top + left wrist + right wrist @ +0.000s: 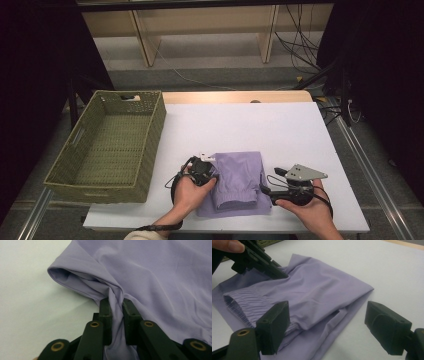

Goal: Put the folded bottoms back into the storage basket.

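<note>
1. L gripper (115,305): jaws pinched on a fold of the folded lilac fabric garment (155,277); cloth is seen bunched up between the 2 pads.
2. R gripper (327,322): jaws spread wide, nothing clamped; garment's near edge lies between them, apart from both pads.
3. Garment (239,181) is laid flat on the white tabletop (250,127), near the front edge, between the 2 hands; elastic waistband (249,302) is turned toward the R gripper.
4. Woven green rectangular basket (111,145) is set at the table's left side, well apart from the garment.
</note>
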Available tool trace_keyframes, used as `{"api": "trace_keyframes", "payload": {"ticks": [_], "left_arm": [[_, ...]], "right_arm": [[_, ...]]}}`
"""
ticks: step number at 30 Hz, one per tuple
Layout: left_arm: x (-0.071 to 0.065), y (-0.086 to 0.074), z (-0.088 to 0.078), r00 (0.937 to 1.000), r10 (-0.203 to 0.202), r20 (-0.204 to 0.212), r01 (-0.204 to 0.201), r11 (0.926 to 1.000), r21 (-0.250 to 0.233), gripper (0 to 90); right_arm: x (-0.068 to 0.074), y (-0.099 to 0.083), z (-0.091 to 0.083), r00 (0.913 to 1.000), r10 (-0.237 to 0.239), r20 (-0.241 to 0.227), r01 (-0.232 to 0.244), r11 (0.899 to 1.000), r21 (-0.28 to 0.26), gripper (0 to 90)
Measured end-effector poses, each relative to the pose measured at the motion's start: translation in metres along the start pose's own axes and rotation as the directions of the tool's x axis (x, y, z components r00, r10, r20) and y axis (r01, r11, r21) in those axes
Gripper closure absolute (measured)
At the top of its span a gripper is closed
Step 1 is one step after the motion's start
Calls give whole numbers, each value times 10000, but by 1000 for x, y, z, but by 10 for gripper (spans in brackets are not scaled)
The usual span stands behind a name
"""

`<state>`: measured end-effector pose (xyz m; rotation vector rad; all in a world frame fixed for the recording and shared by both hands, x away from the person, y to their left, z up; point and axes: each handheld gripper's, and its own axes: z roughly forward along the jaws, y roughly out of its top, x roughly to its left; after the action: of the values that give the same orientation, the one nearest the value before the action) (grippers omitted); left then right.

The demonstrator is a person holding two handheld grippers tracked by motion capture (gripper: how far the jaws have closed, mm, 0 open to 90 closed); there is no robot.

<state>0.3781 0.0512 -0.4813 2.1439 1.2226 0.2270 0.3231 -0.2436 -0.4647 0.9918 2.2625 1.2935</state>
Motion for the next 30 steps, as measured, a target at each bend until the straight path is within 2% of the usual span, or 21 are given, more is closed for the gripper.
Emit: {"api": "trace_keyframes", "payload": {"ticks": [2, 7, 11, 18, 24, 26, 30], "left_arm": [[0, 0, 0, 10000, 37, 50, -37, 10000, -33, 808], [1, -3, 0, 9985, 528, 161, -525, 9984, -212, 828], [5, -4, -1, 9937, 1014, 483, -995, 9942, -398, 834], [9, -2, -8, 9905, 1083, 844, -1034, 9928, -598, 839], [8, 2, -18, 9894, 887, 1151, -775, 9921, -987, 840], [8, 4, -22, 9887, 814, 1262, -667, 9910, -1161, 840], [7, 7, -30, 9858, 958, 1377, -740, 9850, -1559, 840]], "right_arm": [[0, 0, 0, 10000, 11, -10, -11, 10000, 31, 210], [-1, 0, 0, 10000, -58, 5, 58, 10000, 60, 212], [-1, -1, -1, 10000, -31, 23, 31, 10000, 40, 212], [-2, -1, -2, 10000, 2, 94, -3, 9999, 113, 215], [-3, -1, -2, 9998, 18, 179, -20, 9999, 124, 219], [-3, -1, -2, 9998, 2, 199, -4, 9999, 115, 219], [-4, -1, -3, 9996, 16, 272, -19, 9999, 103, 222]]}}
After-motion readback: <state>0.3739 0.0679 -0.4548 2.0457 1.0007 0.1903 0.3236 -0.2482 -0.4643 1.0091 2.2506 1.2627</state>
